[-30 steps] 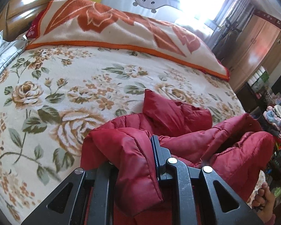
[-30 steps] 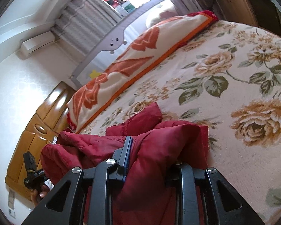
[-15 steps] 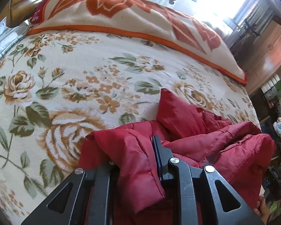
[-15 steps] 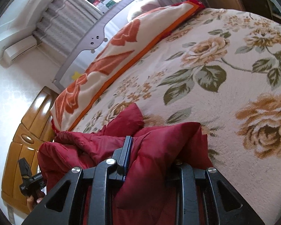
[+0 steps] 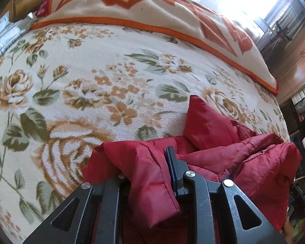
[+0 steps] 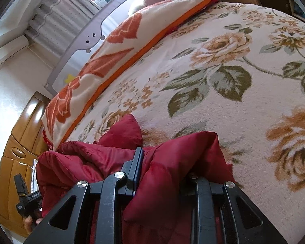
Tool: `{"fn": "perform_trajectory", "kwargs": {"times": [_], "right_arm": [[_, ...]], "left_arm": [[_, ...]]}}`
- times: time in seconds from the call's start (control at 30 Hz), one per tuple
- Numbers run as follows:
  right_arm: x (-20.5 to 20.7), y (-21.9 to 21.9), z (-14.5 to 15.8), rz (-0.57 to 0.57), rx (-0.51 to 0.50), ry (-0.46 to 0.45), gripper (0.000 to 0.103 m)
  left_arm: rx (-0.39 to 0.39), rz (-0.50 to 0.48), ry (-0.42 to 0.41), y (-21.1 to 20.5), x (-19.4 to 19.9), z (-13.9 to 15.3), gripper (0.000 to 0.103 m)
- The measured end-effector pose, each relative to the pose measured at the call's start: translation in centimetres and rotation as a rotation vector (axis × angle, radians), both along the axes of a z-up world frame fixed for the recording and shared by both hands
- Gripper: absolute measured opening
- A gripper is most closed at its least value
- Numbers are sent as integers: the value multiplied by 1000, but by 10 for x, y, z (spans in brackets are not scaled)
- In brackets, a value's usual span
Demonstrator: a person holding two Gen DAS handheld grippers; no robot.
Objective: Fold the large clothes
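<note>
A dark red padded jacket (image 5: 229, 154) lies bunched at the near edge of a floral bed cover (image 5: 91, 93). My left gripper (image 5: 146, 166) is shut on a fold of the jacket; red fabric fills the gap and hides the left finger. In the right wrist view the jacket (image 6: 103, 160) spreads to the left, and my right gripper (image 6: 164, 166) is shut on another fold of it. One pointed corner of the jacket (image 6: 124, 134) sticks up on the bed. The left gripper shows as a dark shape at the lower left of the right wrist view (image 6: 24, 199).
A folded cream and orange blanket (image 5: 152, 10) lies along the far side of the bed, with a grey bed rail (image 6: 79, 46) behind it. Wooden cabinets (image 6: 16, 154) stand beside the bed. A wardrobe (image 5: 294, 65) and clutter are at the right.
Both grippers have moved forward and lower over the bed, carrying the jacket folds with them. The blanket and bed cover look closer. Both grips are unchanged.
</note>
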State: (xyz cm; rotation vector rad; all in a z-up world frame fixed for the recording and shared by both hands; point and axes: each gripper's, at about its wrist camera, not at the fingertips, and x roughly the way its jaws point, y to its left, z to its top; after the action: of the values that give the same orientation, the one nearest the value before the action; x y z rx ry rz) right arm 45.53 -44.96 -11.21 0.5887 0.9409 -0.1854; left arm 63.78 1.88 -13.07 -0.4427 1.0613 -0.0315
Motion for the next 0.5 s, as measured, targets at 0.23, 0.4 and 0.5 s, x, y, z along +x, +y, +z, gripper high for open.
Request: {"fn": "perform_trajectory", "kwargs": {"times": [0.23,0.4,0.5], "right_arm": [[4,-6,-14,-9,16,4,24],[6,-4,-16,-6,-1,3,24],[7,-5,-17,-13,3,8,24]], "left_arm": [[5,-39,-64,4,-17,29,29],[-12,-30,-128,18,-55,53,51],[-6,-31,-155,18,-83,63,51]]}}
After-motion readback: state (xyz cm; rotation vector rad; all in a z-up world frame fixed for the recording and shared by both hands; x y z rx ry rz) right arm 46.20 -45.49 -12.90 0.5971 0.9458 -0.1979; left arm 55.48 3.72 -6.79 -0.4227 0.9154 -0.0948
